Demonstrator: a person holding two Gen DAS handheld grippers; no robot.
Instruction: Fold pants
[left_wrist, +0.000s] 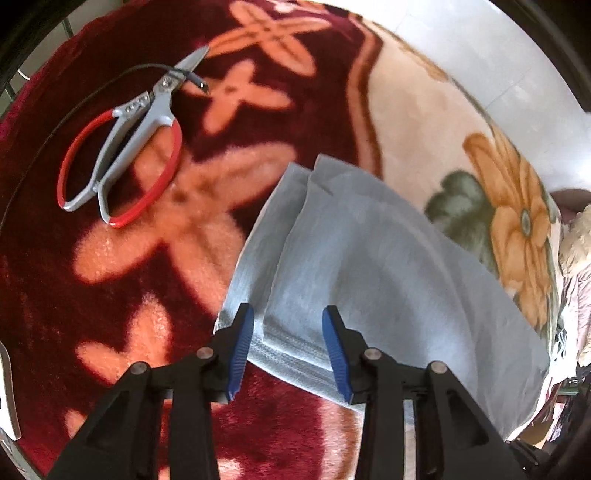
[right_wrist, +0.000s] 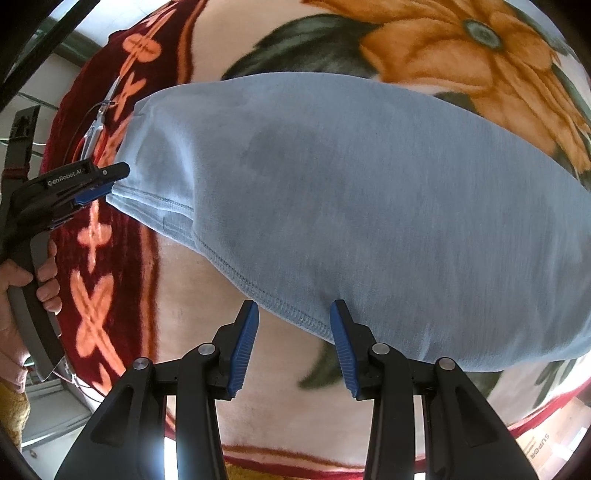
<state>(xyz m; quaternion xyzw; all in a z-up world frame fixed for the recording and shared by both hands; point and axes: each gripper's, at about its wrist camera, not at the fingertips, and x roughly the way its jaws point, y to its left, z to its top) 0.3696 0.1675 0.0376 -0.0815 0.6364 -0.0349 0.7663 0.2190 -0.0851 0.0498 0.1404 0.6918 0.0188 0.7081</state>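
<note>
Light blue pants (left_wrist: 369, 258) lie folded on a plush blanket (left_wrist: 110, 295). My left gripper (left_wrist: 288, 310) points down over the stitched hem at their near left corner. Its blue pads straddle the hem without pressing it, so it is open. In the right wrist view the pants (right_wrist: 351, 203) fill the middle. My right gripper (right_wrist: 294, 306) stands open over their near stitched edge, which runs between the pads with gaps on both sides. The left gripper (right_wrist: 112, 182) shows at the pants' left corner, with a person's hand (right_wrist: 44, 277) on its handle.
Scissors with red handles (left_wrist: 122, 147) and a thin black cable (left_wrist: 110, 81) lie on the dark red part of the blanket, left of the pants. The blanket (right_wrist: 207, 332) turns cream with an orange flower (right_wrist: 461, 55) beyond the pants. Pale floor (left_wrist: 498, 55) lies past its far edge.
</note>
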